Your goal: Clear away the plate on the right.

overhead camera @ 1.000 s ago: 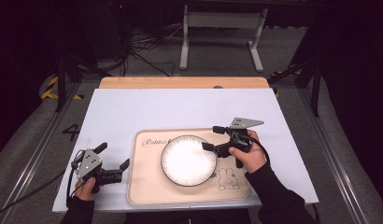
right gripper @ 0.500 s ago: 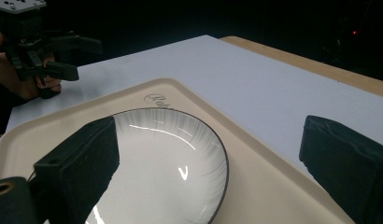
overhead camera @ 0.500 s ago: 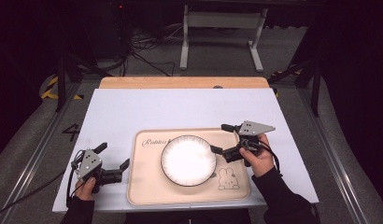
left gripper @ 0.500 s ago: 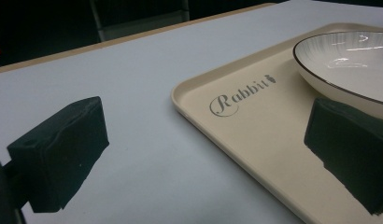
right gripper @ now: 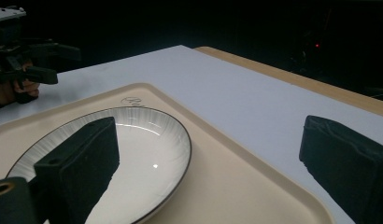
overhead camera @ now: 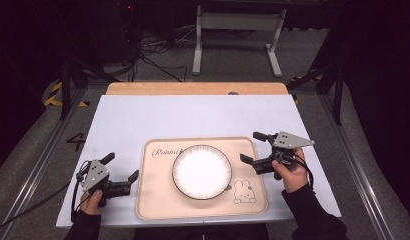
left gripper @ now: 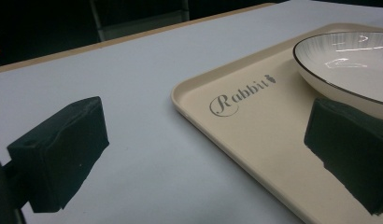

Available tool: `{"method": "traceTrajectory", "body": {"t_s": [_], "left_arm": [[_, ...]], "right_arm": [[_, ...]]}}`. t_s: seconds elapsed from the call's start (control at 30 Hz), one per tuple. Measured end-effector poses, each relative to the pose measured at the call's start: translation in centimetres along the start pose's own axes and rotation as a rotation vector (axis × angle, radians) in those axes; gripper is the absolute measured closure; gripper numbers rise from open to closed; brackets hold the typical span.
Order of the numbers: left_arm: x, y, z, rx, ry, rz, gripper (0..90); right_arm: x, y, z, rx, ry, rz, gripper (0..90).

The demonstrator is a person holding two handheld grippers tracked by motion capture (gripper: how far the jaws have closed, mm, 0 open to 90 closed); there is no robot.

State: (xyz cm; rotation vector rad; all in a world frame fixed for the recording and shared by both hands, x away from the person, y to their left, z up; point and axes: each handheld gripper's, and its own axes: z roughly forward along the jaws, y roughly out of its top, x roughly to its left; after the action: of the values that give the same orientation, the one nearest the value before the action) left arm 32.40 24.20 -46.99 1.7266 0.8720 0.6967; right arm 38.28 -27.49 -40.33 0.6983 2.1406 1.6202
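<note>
Plate (overhead camera: 202,171) unmoved; right hand-held gripper (overhead camera: 253,148) farther

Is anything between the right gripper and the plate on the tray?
Nothing visible. The right gripper hangs open off the tray's right edge, jaws facing the plate. Between them lies bare tray surface and its low rim. The left gripper is open on the other side.

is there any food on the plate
No, the white plate sits bare on the beige tray, with nothing lying in it in the high view.
</note>
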Motion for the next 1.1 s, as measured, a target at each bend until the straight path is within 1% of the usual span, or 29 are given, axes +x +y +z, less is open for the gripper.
{"method": "traceTrajectory", "body": {"t_s": [0.2,0.37,0.43,0.53,0.8,0.93,1.1], "left_arm": [[0.0,0.0,0.0,-0.001,-0.001,-0.001,0.3],[0.0,0.0,0.0,-0.002,-0.001,0.0,0.3],[0.0,0.0,0.0,-0.002,-0.001,0.001,0.3],[0.0,0.0,0.0,-0.001,-0.002,0.002,0.3],[0.0,0.0,0.0,0.0,-0.003,0.002,0.3],[0.0,0.0,0.0,-0.001,-0.003,0.0,0.3],[0.0,0.0,0.0,0.0,-0.003,-0.002,0.3]], "right_arm": [[-0.7,-0.5,-1.5,-0.024,-0.042,0.0,4.9],[-1.2,-0.9,-2.5,-0.031,-0.06,0.0,4.9],[-1.5,-1.1,-3.2,-0.035,-0.08,-0.004,4.8],[-1.7,-1.4,-3.8,-0.046,-0.092,0.0,4.8],[-2.6,-2.2,-5.4,-0.055,-0.137,0.016,4.7],[-3.0,-2.6,-6.1,-0.057,-0.151,0.024,4.7],[-3.3,-3.0,-6.7,-0.072,-0.166,0.033,4.7]]}}
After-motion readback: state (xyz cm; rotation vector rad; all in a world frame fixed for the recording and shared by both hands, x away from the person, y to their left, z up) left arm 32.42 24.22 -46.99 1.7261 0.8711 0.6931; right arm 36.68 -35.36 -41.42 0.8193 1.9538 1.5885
